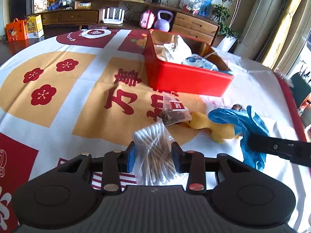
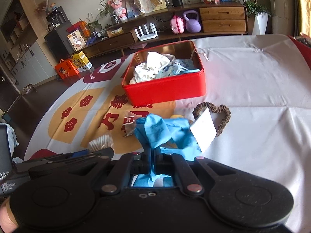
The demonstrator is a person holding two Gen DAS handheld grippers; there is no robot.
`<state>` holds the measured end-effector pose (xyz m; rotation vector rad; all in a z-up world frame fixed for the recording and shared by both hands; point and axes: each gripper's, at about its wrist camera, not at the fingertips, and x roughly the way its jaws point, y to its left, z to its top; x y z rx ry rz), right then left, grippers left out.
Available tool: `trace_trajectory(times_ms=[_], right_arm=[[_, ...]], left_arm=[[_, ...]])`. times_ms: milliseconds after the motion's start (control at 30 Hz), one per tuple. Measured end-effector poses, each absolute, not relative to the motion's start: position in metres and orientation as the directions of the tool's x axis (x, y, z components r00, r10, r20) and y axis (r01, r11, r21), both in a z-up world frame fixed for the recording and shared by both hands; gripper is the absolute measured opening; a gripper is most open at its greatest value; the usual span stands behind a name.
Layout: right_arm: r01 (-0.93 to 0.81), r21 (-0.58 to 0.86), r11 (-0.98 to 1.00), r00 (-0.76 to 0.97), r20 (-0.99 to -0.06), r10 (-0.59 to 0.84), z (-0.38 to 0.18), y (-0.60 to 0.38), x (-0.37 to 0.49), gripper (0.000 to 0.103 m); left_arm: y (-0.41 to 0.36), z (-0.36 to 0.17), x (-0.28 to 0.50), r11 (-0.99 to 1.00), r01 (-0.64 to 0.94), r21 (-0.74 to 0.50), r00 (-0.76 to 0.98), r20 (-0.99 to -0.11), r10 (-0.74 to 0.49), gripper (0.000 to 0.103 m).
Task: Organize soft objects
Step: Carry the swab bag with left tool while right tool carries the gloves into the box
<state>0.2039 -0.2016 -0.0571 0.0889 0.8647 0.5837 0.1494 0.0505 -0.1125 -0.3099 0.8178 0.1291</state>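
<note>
Abt half done, by the look: white and pale-blue cloths are already held in red tin (image 2: 165,89). Cotton-swab bag (image 1: 153,151) is pinched by left gripper (image 1: 153,156) jaws, blue cloth (image 2: 161,130) by right gripper (image 2: 152,163) jaws, just above the bench (image 2: 252,97). Tea sachet (image 1: 173,112), yellow plush (image 1: 210,126), scrunchie (image 2: 219,116) are left.

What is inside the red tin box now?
The red tin box holds crumpled white cloth and a blue-patterned fabric item. Anything beneath them is covered, so the bottom cannot be seen.
</note>
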Motion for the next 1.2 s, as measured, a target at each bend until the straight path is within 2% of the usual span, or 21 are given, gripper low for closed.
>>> trace_trajectory(times_ms=[233, 567, 867, 1200], right_arm=[[-0.508, 0.257, 0.822, 0.531, -0.658, 0.534, -0.026, -0.206, 0.189, 0.001], [-0.602, 0.149, 0.784, 0.575, -0.601, 0.556, 0.028, -0.210, 0.187, 0.002], [-0.621, 0.107, 0.777, 0.598, -0.577, 0.557, 0.049, -0.208, 0.204, 0.002], [-0.602, 0.107, 0.791, 0.624, -0.556, 0.550, 0.064, -0.200, 0.248, 0.002]], left_arm=[[0.052, -0.082, 0.138, 0.952, -0.197, -0.234, 0.709, -0.705, -0.027, 0.037], [0.049, -0.029, 0.146, 0.978, -0.088, -0.188, 0.752, -0.657, -0.058, 0.037], [0.043, 0.008, 0.167, 0.989, 0.004, -0.148, 0.769, -0.631, -0.098, 0.038], [0.046, 0.023, 0.208, 0.991, 0.020, -0.129, 0.778, -0.621, -0.096, 0.038]])
